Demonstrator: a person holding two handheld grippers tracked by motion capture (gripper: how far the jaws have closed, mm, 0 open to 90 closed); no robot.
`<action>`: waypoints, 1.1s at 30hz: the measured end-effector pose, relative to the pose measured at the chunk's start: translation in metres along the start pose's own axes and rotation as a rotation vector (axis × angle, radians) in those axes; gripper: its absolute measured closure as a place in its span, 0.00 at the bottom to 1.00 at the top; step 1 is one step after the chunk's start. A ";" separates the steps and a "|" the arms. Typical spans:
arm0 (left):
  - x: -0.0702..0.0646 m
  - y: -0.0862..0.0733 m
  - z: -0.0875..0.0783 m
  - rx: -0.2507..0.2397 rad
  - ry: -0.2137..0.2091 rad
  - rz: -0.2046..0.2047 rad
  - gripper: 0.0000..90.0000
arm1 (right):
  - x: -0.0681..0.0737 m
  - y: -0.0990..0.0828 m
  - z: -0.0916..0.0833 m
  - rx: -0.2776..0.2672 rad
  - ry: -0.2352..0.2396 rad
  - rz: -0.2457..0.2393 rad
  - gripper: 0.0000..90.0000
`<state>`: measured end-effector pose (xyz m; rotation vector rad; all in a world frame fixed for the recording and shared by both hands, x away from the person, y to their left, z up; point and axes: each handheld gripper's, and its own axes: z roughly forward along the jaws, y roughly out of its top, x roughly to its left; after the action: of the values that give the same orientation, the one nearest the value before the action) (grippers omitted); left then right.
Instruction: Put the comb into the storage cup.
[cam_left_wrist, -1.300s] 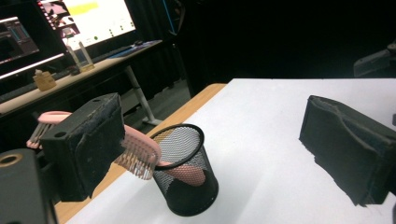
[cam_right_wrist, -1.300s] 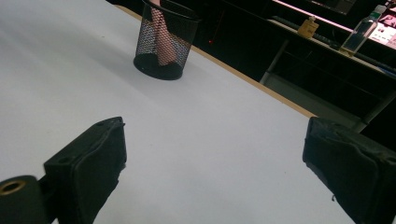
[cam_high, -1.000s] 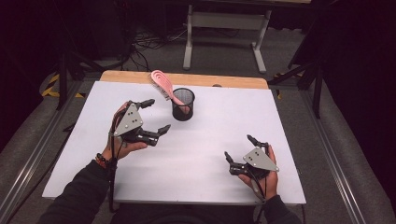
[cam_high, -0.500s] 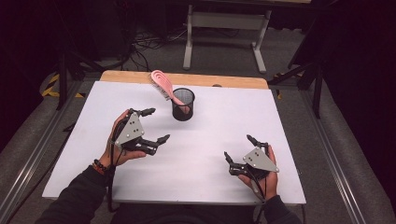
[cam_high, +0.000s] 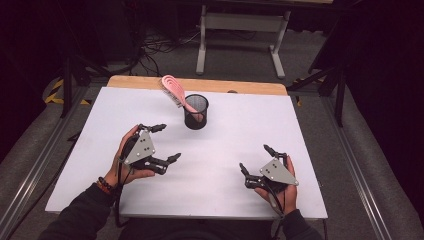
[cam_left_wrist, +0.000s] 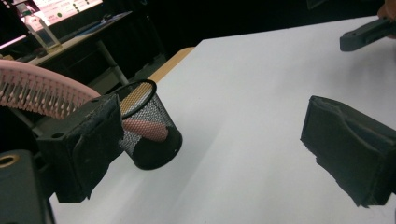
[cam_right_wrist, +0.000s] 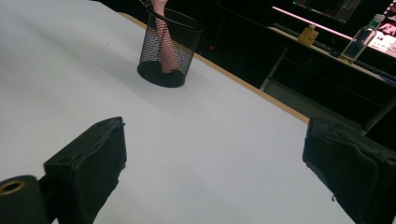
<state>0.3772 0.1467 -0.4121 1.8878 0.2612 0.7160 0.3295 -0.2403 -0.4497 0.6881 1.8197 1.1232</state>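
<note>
A black mesh cup (cam_high: 196, 111) (cam_left_wrist: 148, 128) (cam_right_wrist: 167, 46) stands upright on the white table (cam_high: 250, 135), toward the back middle. A pink hairbrush (cam_high: 175, 92) (cam_left_wrist: 37, 88) stands in it handle down, its bristled head leaning out to the left. My left gripper (cam_high: 167, 142) (cam_left_wrist: 219, 149) hovers open in front and to the left of the cup, with nothing between its jaws. My right gripper (cam_high: 255, 159) (cam_right_wrist: 219, 168) is open near the table's front right, also holding nothing. In the left gripper view a finger of the other gripper (cam_left_wrist: 369, 32) shows at the top right.
A wooden strip (cam_high: 200, 84) runs along the table's far edge. Behind it stand a grey metal stand (cam_high: 240, 37) and cables on the floor. Dark shelves with bottles (cam_right_wrist: 359, 37) lie beyond the table in the right gripper view. White table surface stretches between the grippers.
My left gripper has drawn back toward the front of the table, away from the cup. The right gripper, the cup and the brush have stayed put.
</note>
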 end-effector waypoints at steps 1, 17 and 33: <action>-0.001 -0.002 0.000 0.006 0.001 0.000 0.07 | 0.000 0.000 0.000 0.000 0.000 -0.002 0.08; -0.012 -0.030 -0.017 0.077 0.057 0.033 0.09 | 0.002 0.001 0.000 -0.001 0.004 -0.012 0.08; -0.009 -0.071 -0.043 0.144 0.074 -0.040 0.08 | 0.005 0.001 0.000 -0.004 0.016 -0.014 0.08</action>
<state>0.3548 0.2057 -0.4667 1.9889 0.4057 0.7581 0.3276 -0.2359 -0.4507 0.6649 1.8332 1.1259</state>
